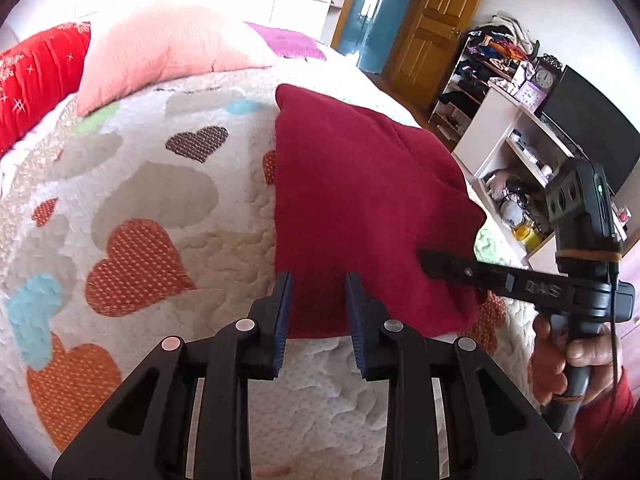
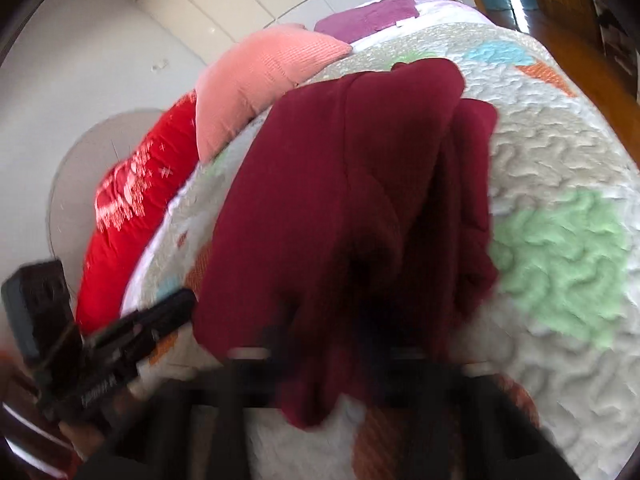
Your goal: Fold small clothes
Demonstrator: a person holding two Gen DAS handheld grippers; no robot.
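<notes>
A home bedroom: a bed (image 1: 168, 184) covered by a quilted heart-patterned spread, with a pink pillow (image 1: 160, 60) and a red pillow (image 1: 36, 76) at its head, a wooden door (image 1: 436, 20), open shelves (image 1: 480, 68) of clothes, and a clock (image 1: 545, 78) beside a dark screen (image 1: 596, 128).

Right wrist view is smeared: the right gripper (image 2: 360, 344) is a dark blur, its fingertips buried under the maroon garment (image 2: 344, 184). From the left wrist, that garment's right edge hides those tips too. The shelf clutter (image 1: 492, 60) is too small to identify.
</notes>
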